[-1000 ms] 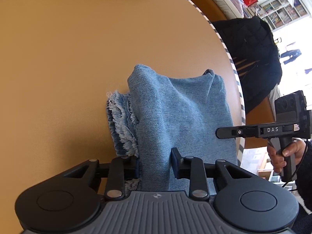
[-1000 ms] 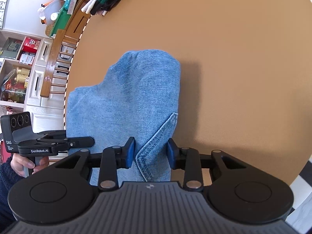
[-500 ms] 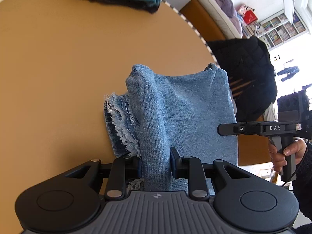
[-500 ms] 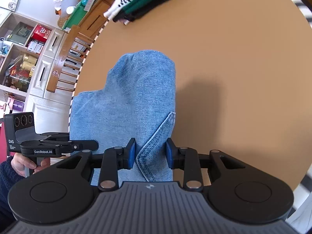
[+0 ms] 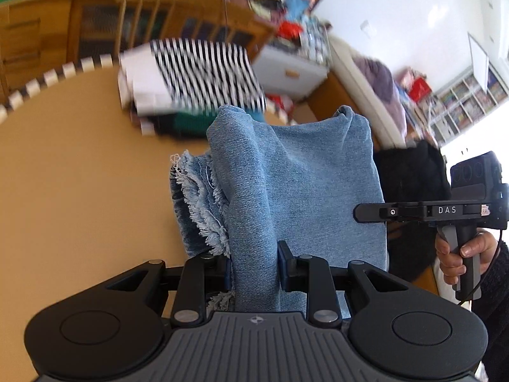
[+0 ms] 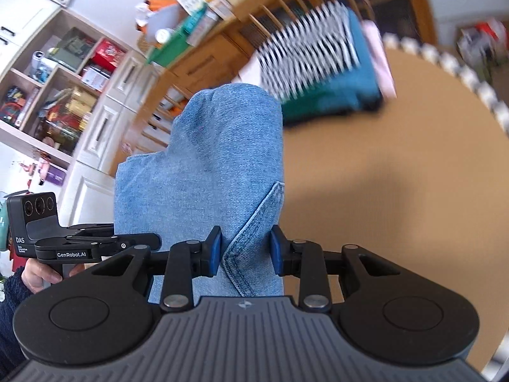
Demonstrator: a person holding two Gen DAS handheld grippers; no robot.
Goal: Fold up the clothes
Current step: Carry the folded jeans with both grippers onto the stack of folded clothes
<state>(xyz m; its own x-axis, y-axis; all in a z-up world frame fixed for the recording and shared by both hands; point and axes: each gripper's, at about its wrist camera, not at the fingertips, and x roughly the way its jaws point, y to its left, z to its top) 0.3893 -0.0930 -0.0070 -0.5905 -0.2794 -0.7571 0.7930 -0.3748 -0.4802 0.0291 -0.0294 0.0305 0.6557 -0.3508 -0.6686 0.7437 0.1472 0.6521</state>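
A folded light-blue denim garment (image 5: 286, 184) with a frayed hem hangs in the air above the round brown table (image 5: 70, 191). My left gripper (image 5: 254, 265) is shut on one thick fold of it. My right gripper (image 6: 244, 251) is shut on the opposite side, by a stitched seam of the denim garment (image 6: 210, 165). Each view shows the other gripper alongside: the right gripper (image 5: 366, 212) at the right edge, the left gripper (image 6: 149, 240) at the lower left, both held in a person's hands.
A stack of folded clothes (image 5: 197, 79) topped by a black-and-white striped piece lies at the table's far edge, seen again as the stack (image 6: 318, 63). Wooden chairs, a sideboard and shelves stand beyond the table (image 6: 397, 191). A black jacket (image 5: 410, 172) hangs off to the right.
Both grippers have risen and tilted up with the denim between them, lifting it off the table. The clothes stack and the room behind have come into view.
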